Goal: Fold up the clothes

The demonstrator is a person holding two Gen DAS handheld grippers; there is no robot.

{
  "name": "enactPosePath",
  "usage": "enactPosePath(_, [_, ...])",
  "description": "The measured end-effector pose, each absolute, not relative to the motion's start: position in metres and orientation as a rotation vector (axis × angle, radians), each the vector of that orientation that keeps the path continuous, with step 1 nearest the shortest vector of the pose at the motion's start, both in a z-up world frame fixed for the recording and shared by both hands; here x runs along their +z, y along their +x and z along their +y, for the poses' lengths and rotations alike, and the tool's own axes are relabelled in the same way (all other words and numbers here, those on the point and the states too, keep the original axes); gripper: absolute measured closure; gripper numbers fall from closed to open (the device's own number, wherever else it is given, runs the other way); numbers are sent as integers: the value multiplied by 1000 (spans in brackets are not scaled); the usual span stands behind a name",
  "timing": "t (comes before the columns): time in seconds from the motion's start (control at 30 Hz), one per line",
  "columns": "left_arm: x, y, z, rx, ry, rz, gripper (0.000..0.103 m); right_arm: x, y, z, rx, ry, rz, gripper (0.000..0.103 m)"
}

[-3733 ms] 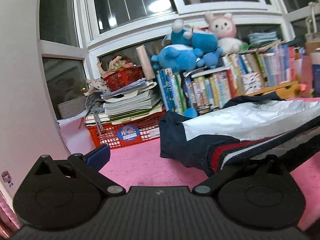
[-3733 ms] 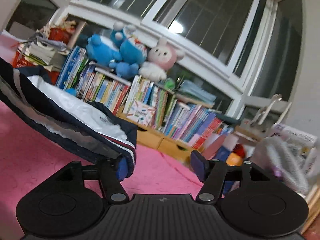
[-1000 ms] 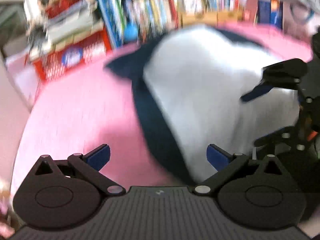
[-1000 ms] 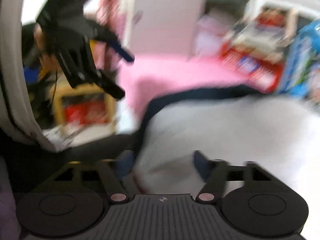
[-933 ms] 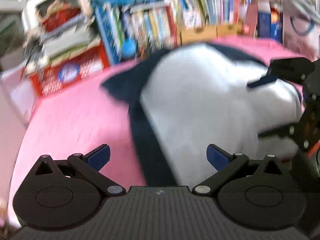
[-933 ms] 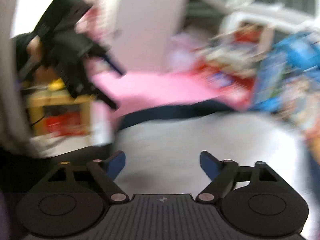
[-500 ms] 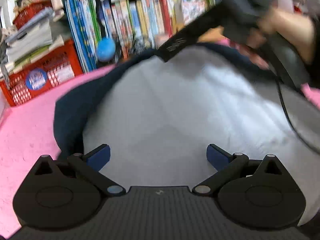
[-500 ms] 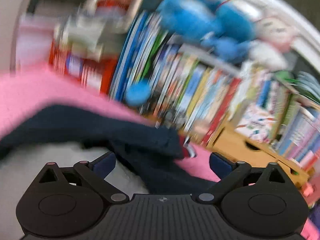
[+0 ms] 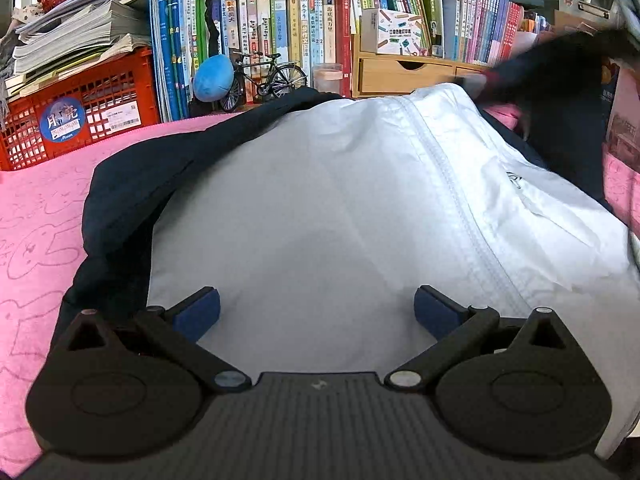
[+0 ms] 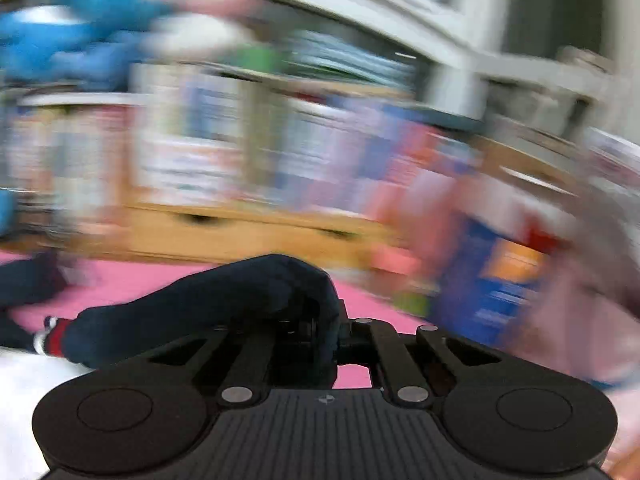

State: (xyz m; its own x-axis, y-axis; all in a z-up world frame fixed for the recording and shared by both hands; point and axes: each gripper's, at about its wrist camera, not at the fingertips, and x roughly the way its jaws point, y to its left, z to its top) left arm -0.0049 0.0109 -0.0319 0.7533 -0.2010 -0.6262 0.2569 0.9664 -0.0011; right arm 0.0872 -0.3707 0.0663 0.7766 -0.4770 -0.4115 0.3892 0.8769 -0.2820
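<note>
Jacket [image 9: 320, 200], white panel with navy trim and a zipper line, lies spread on the pink surface [image 9: 44, 200] right in front of the left gripper [image 9: 316, 308]. Its jaws stand wide apart, blue pads [image 9: 198, 310] just over the white fabric, nothing pinched between them. Right gripper [image 10: 332, 332]: jaws have just been closing and are now clamped together on a navy sleeve [image 10: 208, 300] of the jacket (striped red-white cuff [image 10: 50, 336] shows at the left end). Right wrist view is heavily motion-blurred, background unreadable beyond shelf colours. Behind the jacket: a row of books [image 9: 280, 32], red crate [image 9: 80, 112], toy bicycle [image 9: 264, 78], wooden drawer unit [image 9: 408, 74].
</note>
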Motion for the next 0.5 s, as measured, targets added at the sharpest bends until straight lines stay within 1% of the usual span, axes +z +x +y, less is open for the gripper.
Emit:
enactPosePath(0.07, [-32,-4,11,-249,87,672,0,48,75,-415,-506,-202,626,83])
enactPosePath(0.1, [-32,-3,10,-248,87,672,0,36,66,-426,-478,-203,706,60])
enactPosePath(0.13, [-32,-3,11,-248,87,672,0,24,58,-437,-449,-204,785,32])
enactPosePath(0.17, [-32,-2,11,-248,87,671,0,14,48,-444,-424,-213,845,24])
enactPosePath(0.23, [-33,-3,11,-246,87,670,0,5,25,-435,-385,-246,860,21])
enactPosePath(0.27, [-33,-3,10,-245,87,670,0,15,23,-426,-341,-170,843,19])
enactPosePath(0.3, [-33,-3,10,-244,87,669,0,24,21,-418,-298,-95,824,14])
enactPosePath(0.33, [-33,-3,10,-243,86,669,0,34,19,-410,-254,-20,805,7])
enactPosePath(0.4, [-33,-3,9,-237,84,669,0,53,15,-393,-166,129,763,0])
enactPosePath(0.5, [-33,-2,8,-228,82,668,0,70,39,-348,173,404,715,0])
